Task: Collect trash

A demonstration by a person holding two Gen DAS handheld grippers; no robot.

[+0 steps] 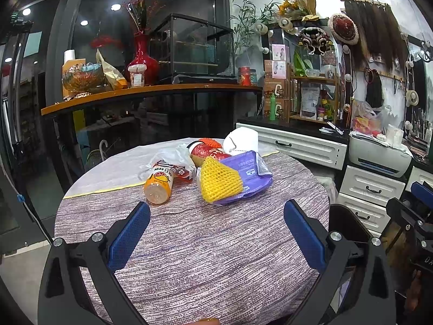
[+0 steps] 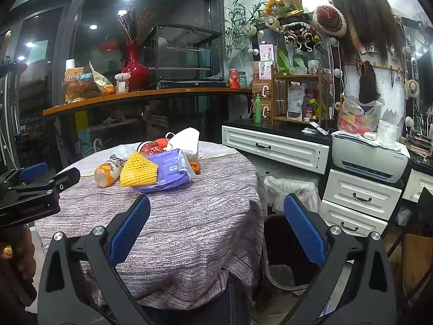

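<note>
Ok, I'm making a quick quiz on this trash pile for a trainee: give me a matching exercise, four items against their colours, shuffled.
Things:
1. foam fruit net
2. wipes packet
3. face mask
4. drink bottle

Colours:
a. white
b. orange
c. yellow
d. purple

Pairs: 1-c, 2-d, 3-a, 4-b

All four lie together on the round table; both grippers are open and hold nothing.
</note>
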